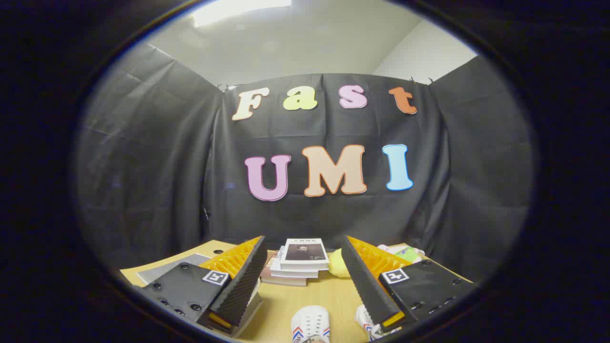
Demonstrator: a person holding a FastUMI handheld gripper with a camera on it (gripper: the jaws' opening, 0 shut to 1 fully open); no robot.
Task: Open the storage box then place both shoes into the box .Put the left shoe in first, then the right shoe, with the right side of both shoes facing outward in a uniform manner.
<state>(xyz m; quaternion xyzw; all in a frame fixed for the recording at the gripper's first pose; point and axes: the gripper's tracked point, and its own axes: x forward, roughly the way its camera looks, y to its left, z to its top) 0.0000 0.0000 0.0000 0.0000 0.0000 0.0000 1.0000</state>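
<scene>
Between my fingers, spread wide with ribbed black pads and orange backs, my gripper [305, 278] held nothing. Low between them lay one white shoe [310, 325], laced, with red-blue stripes; a second shoe [368, 326] touched my right finger. Beyond them on the wooden table [305, 300] sat stacked books [298, 262].

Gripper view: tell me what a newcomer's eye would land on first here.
First the gripper itself: its jaws stand wide open, with orange-backed fingers framing the wooden table. Beyond them sits a stack of books, with a yellow soft thing beside it. Nearest the camera, two white shoes lie between the fingers, one partly under the right finger.
</scene>
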